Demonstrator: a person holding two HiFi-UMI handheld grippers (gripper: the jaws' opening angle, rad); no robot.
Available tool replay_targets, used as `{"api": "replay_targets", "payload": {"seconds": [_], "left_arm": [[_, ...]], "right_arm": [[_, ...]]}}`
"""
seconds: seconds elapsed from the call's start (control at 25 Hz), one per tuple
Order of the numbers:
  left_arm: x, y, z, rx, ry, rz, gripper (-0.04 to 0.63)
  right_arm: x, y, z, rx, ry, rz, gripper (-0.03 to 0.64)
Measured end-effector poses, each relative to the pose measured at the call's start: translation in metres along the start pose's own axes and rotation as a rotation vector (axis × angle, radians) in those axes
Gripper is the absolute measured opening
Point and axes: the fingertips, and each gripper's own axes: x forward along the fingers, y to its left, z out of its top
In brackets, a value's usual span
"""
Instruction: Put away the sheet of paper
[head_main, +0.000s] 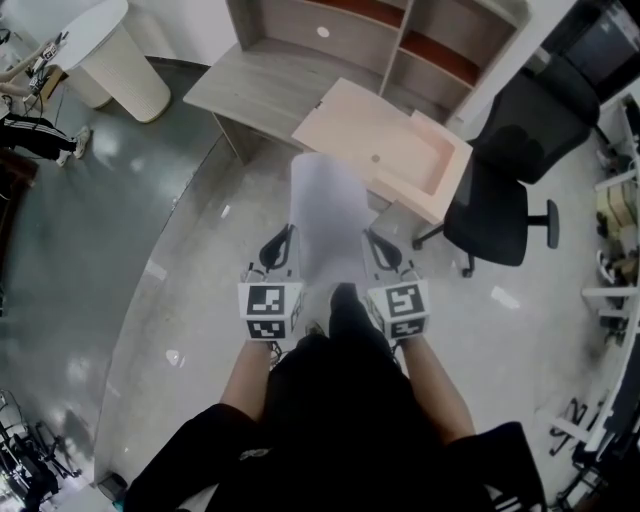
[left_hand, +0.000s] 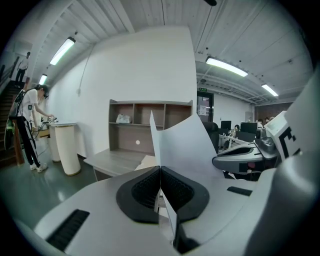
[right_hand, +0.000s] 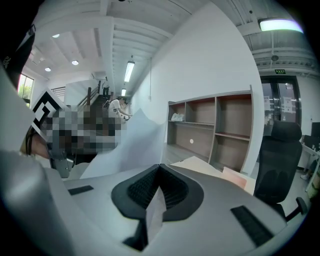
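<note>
Forearms (head_main: 245, 375) reach out side by side, so the left gripper (head_main: 288, 250) and right gripper (head_main: 372, 250), each clamped on a near corner, hold the sheet of paper (head_main: 328, 215) spread above the floor. Beyond stands a pale open box (head_main: 432, 165), probably its destination.

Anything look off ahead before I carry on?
The pale wooden box lies askew to the grey desk, jutting past its front edge beside the chair. The paper, pinched by the left gripper and right gripper, bows but looks untorn.
</note>
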Motion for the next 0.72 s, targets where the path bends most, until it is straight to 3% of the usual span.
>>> {"api": "replay_targets", "payload": {"seconds": [0.72], "left_arm": [[0.159, 0.011, 0.041, 0.029, 0.125, 0.006, 0.046]], "right_arm": [[0.105, -0.116, 0.004, 0.123, 0.060, 0.077, 0.018]]}}
